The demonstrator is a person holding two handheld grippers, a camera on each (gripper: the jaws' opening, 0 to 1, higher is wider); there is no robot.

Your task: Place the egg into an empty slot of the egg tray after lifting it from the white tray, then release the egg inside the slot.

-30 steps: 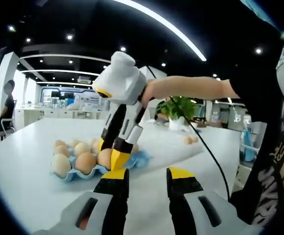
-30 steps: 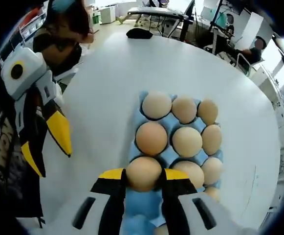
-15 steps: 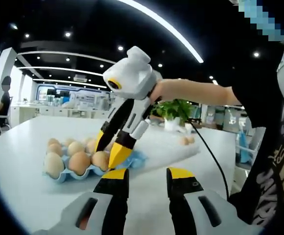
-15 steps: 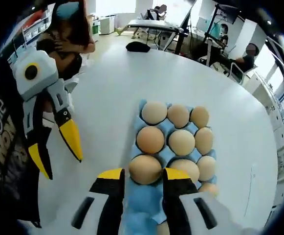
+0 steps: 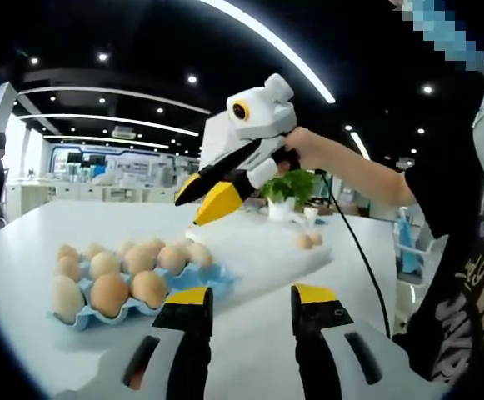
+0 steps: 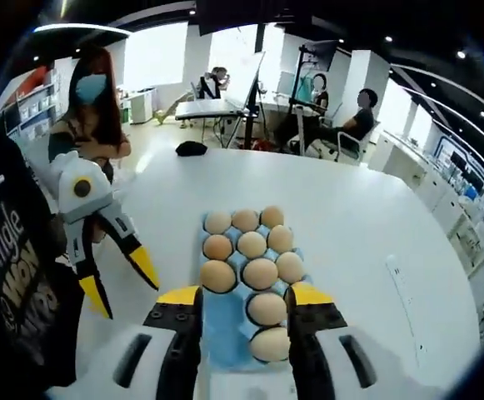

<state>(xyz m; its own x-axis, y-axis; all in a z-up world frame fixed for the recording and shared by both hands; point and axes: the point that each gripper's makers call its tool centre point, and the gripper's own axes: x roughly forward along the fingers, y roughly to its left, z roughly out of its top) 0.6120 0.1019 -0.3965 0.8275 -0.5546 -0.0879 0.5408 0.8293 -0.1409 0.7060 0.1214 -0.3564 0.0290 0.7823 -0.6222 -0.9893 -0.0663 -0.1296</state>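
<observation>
Table (image 6: pixel 366 208), white and broad, spreads out beyond both tools and carries everything here. Ahead of the left tool (image 5: pixel 248 297), across a bare strip of that surface, lies the white tray (image 5: pixel 262 250), a flat pale slab with two eggs (image 5: pixel 306 241) resting near its far end, well beyond the tool's tips. To the left of that tool's jaws sits the blue egg tray (image 5: pixel 193 283), its cups holding brown eggs in rows; in the right gripper view the same egg tray (image 6: pixel 225 321) lies directly under and just ahead of the right tool (image 6: pixel 243 295), running away from its tips, with an unfilled blue stretch on the left side close to the tool's left jaw. The nearest egg (image 6: pixel 268 343) sits in its cup between the right tool's jaws, low in the gap, and the jaws stand spread with clear space on each side of it, gripping nothing. In the left gripper view the right tool (image 5: pixel 204 190) hangs in the air above the egg tray, tilted, held by a hand (image 5: pixel 301 150), its yellow tips parted and empty. The left tool's own jaws are likewise apart with only table between them; in the right gripper view it (image 6: pixel 123 282) hovers to the left of the egg tray, tips spread, clear of the eggs.
</observation>
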